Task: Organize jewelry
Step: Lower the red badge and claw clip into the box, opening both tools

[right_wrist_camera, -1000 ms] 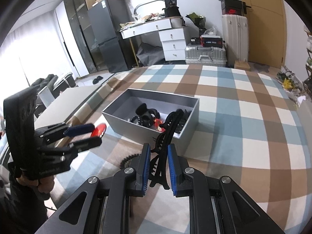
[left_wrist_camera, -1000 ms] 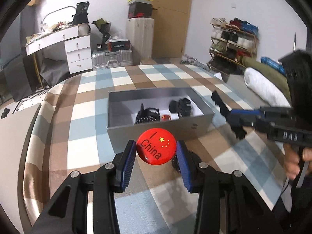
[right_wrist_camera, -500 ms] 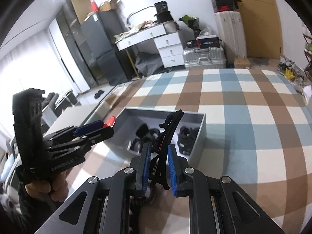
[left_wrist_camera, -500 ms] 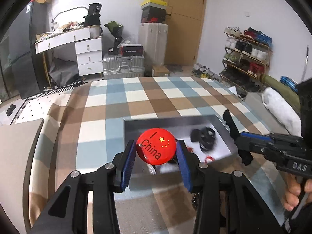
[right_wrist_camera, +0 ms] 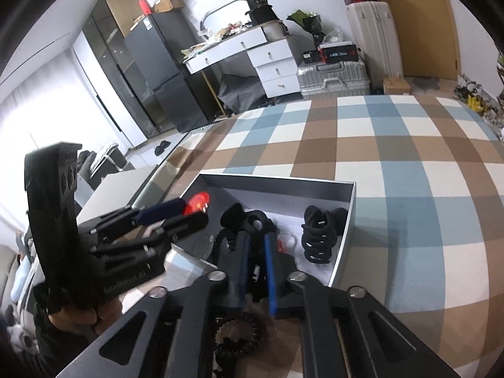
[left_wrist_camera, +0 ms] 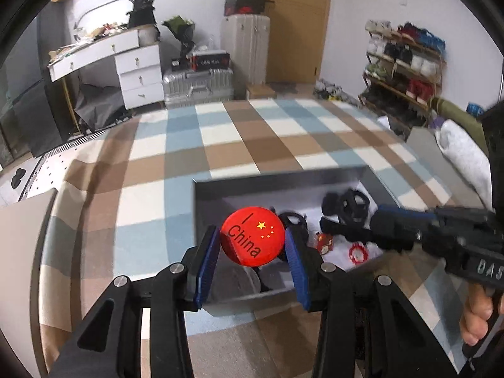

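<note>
Now you are bringing both grippers over the box: left gripper clamping the badge, right gripper pinching the clip, ready for dropping.

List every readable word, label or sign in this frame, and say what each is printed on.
"I China", with yellow stars: round red badge in the left tool.
"DAS", cut off at the picture edge: side of the black right tool.
Raised lettering on the left tool's body: too blurred.
Box labels on the silver suitcase: too small.
</note>
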Demonstrator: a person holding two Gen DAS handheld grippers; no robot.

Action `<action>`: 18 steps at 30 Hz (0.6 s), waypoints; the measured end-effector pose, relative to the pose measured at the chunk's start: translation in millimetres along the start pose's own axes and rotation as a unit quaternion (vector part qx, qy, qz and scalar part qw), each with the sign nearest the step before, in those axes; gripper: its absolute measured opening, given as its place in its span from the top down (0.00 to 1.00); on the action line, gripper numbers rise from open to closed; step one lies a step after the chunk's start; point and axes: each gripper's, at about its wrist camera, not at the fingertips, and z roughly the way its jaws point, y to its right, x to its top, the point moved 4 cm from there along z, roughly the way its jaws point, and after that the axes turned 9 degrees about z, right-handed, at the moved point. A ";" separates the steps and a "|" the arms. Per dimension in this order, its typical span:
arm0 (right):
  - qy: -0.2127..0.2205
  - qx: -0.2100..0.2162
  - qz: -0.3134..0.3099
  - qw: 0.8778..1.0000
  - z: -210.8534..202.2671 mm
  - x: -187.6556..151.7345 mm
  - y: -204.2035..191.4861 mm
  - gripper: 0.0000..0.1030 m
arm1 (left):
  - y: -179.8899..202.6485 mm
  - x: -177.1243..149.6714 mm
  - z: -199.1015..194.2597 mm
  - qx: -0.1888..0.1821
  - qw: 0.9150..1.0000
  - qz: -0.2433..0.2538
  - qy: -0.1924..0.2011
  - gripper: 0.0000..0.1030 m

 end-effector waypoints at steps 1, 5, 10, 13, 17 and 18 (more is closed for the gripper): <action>0.000 -0.002 0.000 1.000 0.4 0.0 0.4 0.93 | 1.9 -0.2 0.0 0.000 1.000 0.004 0.000 0.65; -0.003 -0.006 0.003 1.000 0.2 -0.3 4.3 0.93 | 8.4 -4.1 -2.1 -0.011 1.000 0.004 -0.012 0.64; -0.004 -0.017 0.023 1.000 1.0 2.8 16.6 0.93 | 13.6 -6.4 -6.1 -0.018 0.999 0.008 -0.027 0.64; -0.003 -0.018 0.036 0.999 -0.3 4.6 24.5 0.90 | 14.8 -5.5 -7.8 -0.015 1.000 0.010 -0.021 0.64; 0.004 -0.011 0.027 1.000 -10.6 5.5 21.9 0.90 | 14.3 -2.1 -14.8 -0.017 1.000 0.002 0.000 0.64; 0.009 -0.008 0.023 1.000 -15.0 5.6 20.3 0.90 | 14.2 -1.5 -15.6 -0.019 1.000 -0.001 0.000 0.64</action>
